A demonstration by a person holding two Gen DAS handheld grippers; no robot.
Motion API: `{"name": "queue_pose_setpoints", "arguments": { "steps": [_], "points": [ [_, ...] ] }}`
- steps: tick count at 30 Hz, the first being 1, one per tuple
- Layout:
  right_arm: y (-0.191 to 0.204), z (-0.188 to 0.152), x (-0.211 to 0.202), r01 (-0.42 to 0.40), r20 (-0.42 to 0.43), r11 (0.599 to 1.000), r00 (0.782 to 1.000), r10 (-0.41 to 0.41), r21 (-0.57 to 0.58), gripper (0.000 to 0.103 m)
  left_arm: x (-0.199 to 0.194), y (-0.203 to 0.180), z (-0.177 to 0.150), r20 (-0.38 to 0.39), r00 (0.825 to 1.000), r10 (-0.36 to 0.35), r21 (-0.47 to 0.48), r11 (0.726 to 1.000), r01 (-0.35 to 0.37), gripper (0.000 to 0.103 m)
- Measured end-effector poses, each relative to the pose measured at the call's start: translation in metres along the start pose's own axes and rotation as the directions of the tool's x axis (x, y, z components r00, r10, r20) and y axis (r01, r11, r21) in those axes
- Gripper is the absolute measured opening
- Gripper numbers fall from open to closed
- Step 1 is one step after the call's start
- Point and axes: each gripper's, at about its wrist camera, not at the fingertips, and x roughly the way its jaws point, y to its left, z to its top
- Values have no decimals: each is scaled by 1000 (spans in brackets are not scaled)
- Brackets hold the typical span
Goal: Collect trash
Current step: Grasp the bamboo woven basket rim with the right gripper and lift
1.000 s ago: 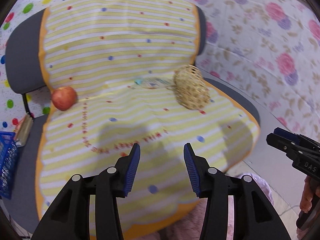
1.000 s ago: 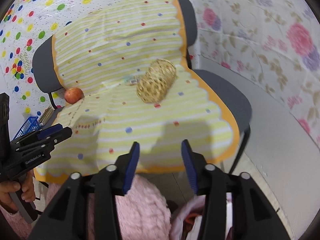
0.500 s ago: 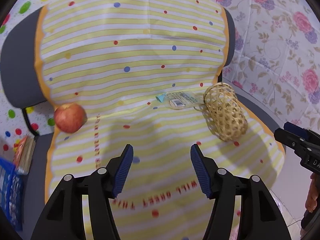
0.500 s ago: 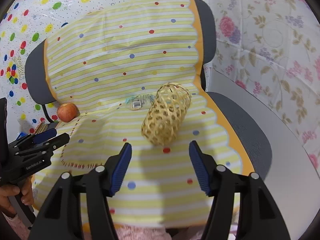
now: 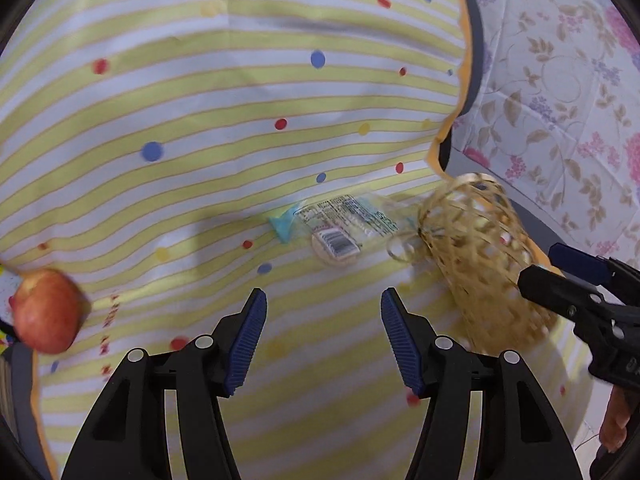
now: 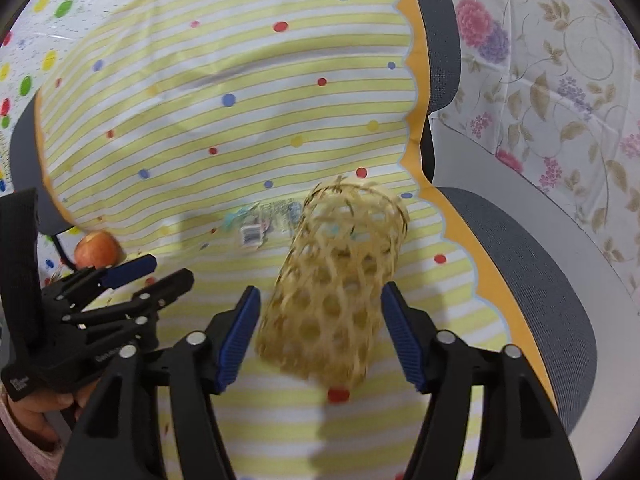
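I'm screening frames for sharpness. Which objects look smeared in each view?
Left wrist view: the woven basket and apple are motion-blurred, while the wrapper is fairly legible. Right wrist view: basket smeared, wrapper blurred; both views bend toward the edges.

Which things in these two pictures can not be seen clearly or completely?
- Wrapper: the print is too small and blurred in both wrist views; in the right one the woven basket covers its right end.
- Basket: motion blur in both views; whether it holds anything cannot be told.
- Apple: blurred near the left wrist view's edge, its bottom unclear.
- Right gripper: pads flank the basket; contact is unclear.
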Motion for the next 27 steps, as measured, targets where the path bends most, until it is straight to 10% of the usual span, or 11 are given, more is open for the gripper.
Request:
{"name": "queue_pose_setpoints", "arguments": {
  "steps": [12, 20, 27],
  "points": [
    [-16, 13, 28, 147, -25, 988, 989, -148, -44, 72, 49, -12, 20, -69, 997, -18, 75, 997, 23, 63],
    [-39, 7, 18, 108, -13, 994, 994, -108, 30, 72, 85, -49, 31, -182, 983, -4, 224, 974, 45, 72],
    [-44, 8, 21, 93, -3, 995, 996, -93, 44, 72, 93, -55, 38, -174, 985, -9, 249, 967, 53, 29]
  ]
}}
